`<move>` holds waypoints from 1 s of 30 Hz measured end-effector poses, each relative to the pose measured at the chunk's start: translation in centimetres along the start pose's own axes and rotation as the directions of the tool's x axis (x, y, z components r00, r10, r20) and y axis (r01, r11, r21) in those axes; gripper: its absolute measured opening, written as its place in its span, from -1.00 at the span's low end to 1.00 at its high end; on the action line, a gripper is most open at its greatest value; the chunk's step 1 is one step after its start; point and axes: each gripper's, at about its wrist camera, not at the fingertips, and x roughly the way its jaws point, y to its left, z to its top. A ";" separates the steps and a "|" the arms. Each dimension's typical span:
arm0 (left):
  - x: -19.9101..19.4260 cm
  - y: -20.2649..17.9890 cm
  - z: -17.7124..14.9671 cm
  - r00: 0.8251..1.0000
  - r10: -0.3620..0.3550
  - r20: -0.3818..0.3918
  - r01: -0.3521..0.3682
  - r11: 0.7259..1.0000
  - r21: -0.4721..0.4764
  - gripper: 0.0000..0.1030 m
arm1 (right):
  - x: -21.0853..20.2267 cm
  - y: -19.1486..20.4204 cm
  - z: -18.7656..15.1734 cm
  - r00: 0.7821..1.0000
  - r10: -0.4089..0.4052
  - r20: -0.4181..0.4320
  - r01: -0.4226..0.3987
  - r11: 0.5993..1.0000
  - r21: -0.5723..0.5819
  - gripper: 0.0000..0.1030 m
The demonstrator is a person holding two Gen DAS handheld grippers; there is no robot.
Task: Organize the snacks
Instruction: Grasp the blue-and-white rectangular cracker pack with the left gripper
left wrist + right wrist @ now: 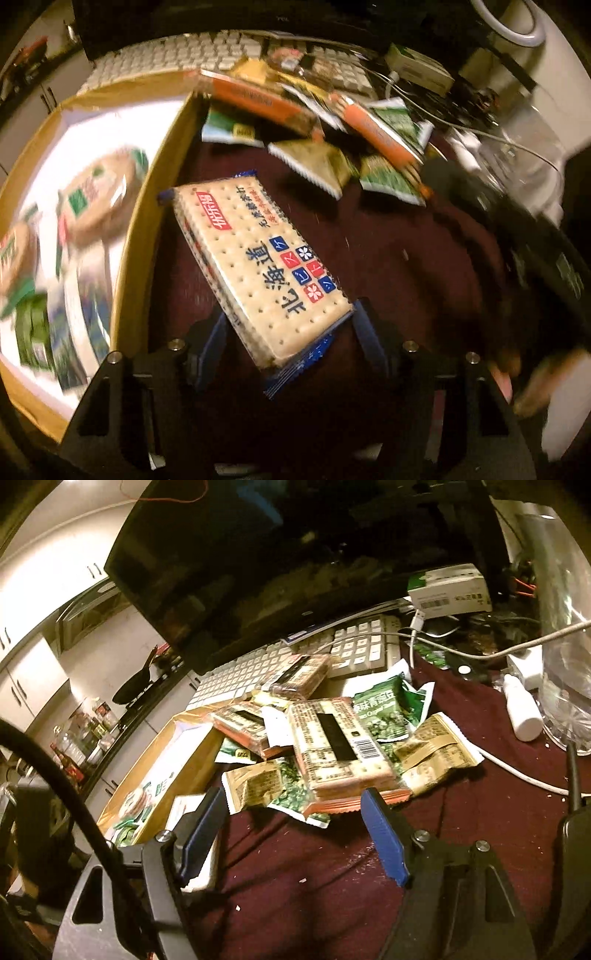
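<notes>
A cracker pack with blue ends and a cream front lies lengthwise between the blue fingers of my left gripper. Both pads touch its near end, so the gripper is shut on it above the maroon cloth. To its left is a cardboard box holding round green-labelled snack packs. Beyond lies a pile of orange and green packets. In the right wrist view my right gripper stands open and empty, just short of an orange-edged pack on top of that pile. The box shows at the left.
A white keyboard and a dark monitor stand behind the pile. A white bottle, a glass vessel, cables and a small white carton crowd the right. A blurred hand is at the lower right.
</notes>
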 end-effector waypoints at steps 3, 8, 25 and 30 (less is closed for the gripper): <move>-0.7 0.1 -0.9 0.999 -0.033 -0.007 0.033 0.999 0.011 0.34 | 0.0 0.3 0.7 1.000 0.015 -0.013 -0.015 1.000 -0.017 0.47; -2.0 0.3 -0.3 0.996 -0.082 0.028 0.083 0.996 -0.045 0.52 | 0.3 0.4 0.9 1.000 0.015 -0.013 -0.015 1.000 -0.012 0.47; -1.3 0.3 -1.3 0.990 0.123 0.076 -0.124 0.992 0.011 0.17 | 3.4 1.7 -0.2 0.997 -0.072 -0.015 0.072 0.996 -0.045 0.47; -3.7 2.6 -2.3 0.988 -0.029 0.155 0.041 0.996 -0.077 0.14 | 2.1 4.6 -1.4 0.997 0.051 -0.051 -0.053 0.998 -0.041 0.48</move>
